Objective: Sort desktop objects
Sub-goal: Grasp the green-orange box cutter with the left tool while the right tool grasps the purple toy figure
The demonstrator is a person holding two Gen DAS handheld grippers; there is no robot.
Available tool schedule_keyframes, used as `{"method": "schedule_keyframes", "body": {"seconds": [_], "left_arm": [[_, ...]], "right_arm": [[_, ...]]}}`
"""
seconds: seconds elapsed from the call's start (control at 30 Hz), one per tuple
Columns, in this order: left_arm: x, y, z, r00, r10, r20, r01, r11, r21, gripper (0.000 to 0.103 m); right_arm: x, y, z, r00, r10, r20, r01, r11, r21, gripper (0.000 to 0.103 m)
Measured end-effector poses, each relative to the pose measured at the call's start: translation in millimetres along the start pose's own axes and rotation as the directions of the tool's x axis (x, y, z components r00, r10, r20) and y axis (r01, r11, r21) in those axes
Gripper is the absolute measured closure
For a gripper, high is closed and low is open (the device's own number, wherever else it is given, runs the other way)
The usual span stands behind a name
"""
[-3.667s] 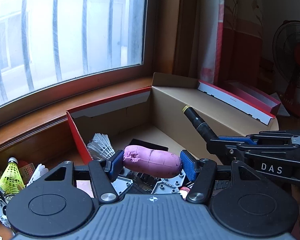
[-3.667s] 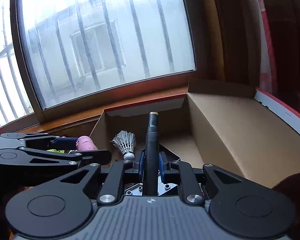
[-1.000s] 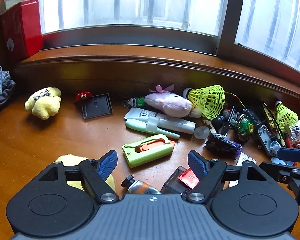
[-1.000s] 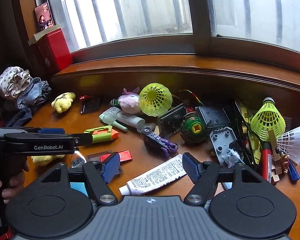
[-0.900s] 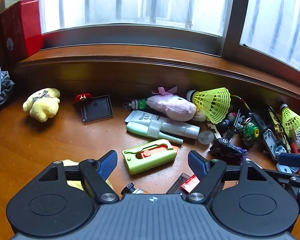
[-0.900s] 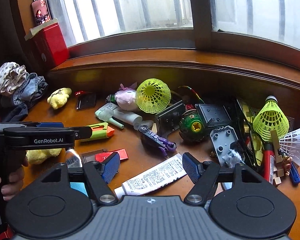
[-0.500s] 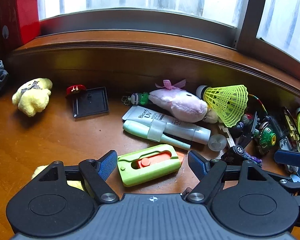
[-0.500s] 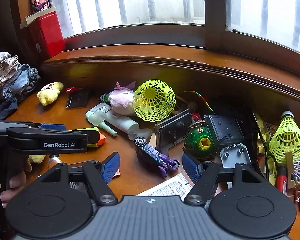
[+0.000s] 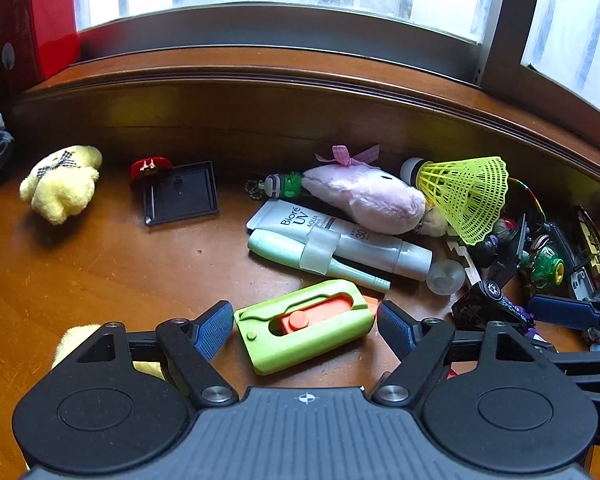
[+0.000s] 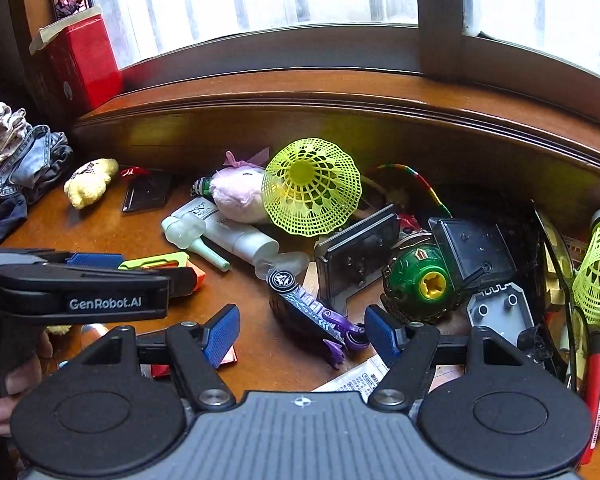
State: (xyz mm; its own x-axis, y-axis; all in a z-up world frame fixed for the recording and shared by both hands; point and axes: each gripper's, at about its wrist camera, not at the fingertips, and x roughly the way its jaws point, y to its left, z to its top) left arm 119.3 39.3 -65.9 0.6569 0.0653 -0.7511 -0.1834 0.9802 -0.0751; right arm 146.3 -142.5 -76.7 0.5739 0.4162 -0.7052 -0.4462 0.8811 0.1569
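A green box cutter [image 9: 304, 326] with an orange slider lies flat on the wooden desk [image 9: 100, 272]. My left gripper [image 9: 305, 328] is open and low over it, one blue pad at each end of the cutter, with a narrow gap on both sides. A black and purple toy [image 10: 312, 312] lies on the desk between the pads of my open right gripper [image 10: 300, 334], nearer the right pad and untouched. The right gripper's finger [image 9: 560, 314] shows at the right edge of the left wrist view.
Behind the cutter lie a sunscreen tube [image 9: 340, 232], a mint tube [image 9: 300, 254], a pink plush [image 9: 364, 196] and a yellow-green shuttlecock [image 9: 466, 196]. A yellow plush [image 9: 60, 188] and black tray [image 9: 180, 194] sit left. A green ball toy [image 10: 424, 280] and black parts crowd the right.
Both grippers, which earlier held a pink object and a black pen over a cardboard box, are empty. Over the last second both came forward and down, bracketing the cutter and the purple toy.
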Motion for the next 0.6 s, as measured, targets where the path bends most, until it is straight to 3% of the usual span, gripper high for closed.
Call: {"method": "schedule_keyframes", "body": {"seconds": [0.33,0.6], "left_arm": [[3,4,-1,1.0,0.013,0.01,-0.013,1.0,-0.01,0.026],[4,14,3,0.999,0.028,0.015,-0.028,1.0,-0.006,0.026]], "right_arm": [[8,4,0,1.0,-0.009,0.012,0.009,0.999,-0.031,0.033],[-4,11,-7,1.0,0.01,-0.024,-0.011,0.998,-0.056,0.046]]}}
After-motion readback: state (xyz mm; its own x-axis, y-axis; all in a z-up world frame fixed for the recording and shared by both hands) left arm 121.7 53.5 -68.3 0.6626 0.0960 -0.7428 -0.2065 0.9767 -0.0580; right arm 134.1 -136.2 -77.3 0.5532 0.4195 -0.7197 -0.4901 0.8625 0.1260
